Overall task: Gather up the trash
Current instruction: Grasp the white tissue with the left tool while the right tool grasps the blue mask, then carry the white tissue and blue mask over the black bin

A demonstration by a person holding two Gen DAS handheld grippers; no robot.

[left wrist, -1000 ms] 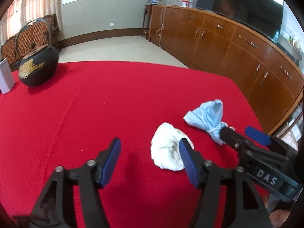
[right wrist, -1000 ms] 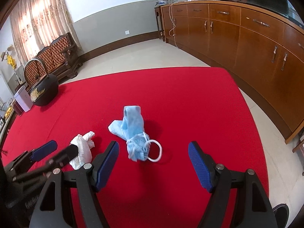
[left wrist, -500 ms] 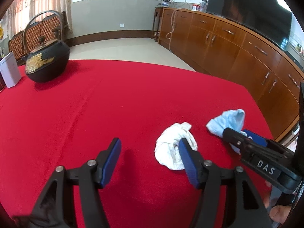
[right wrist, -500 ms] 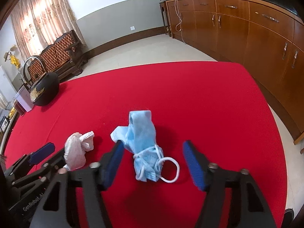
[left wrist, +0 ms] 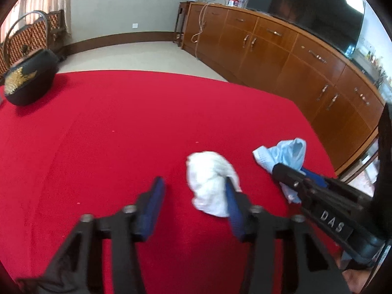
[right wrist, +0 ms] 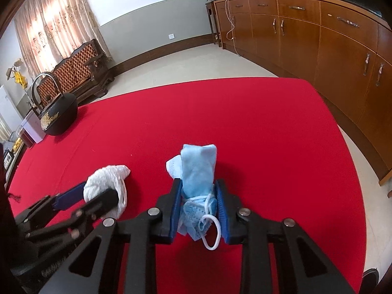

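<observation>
A crumpled blue face mask [right wrist: 199, 169] sits on the red tablecloth [right wrist: 245, 122]. My right gripper [right wrist: 198, 196] is shut on the mask, its blue pads pressed on both sides, the white ear loop hanging out below. The mask also shows in the left wrist view [left wrist: 286, 153]. A crumpled white tissue [left wrist: 210, 183] lies on the cloth. My left gripper [left wrist: 193, 203] is open, with the tissue against its right pad and partly between the fingers. The tissue also shows in the right wrist view [right wrist: 107, 180].
A black iron teapot [left wrist: 29, 78] with a gold design stands at the far left of the table, next to a white box [right wrist: 33, 127]. Wooden cabinets [left wrist: 281, 49] line the right wall. The table's right edge [right wrist: 350, 171] is close to the right gripper.
My right gripper moved forward over the blue mask and closed on it. My left gripper moved closer to the white tissue and stays open.
</observation>
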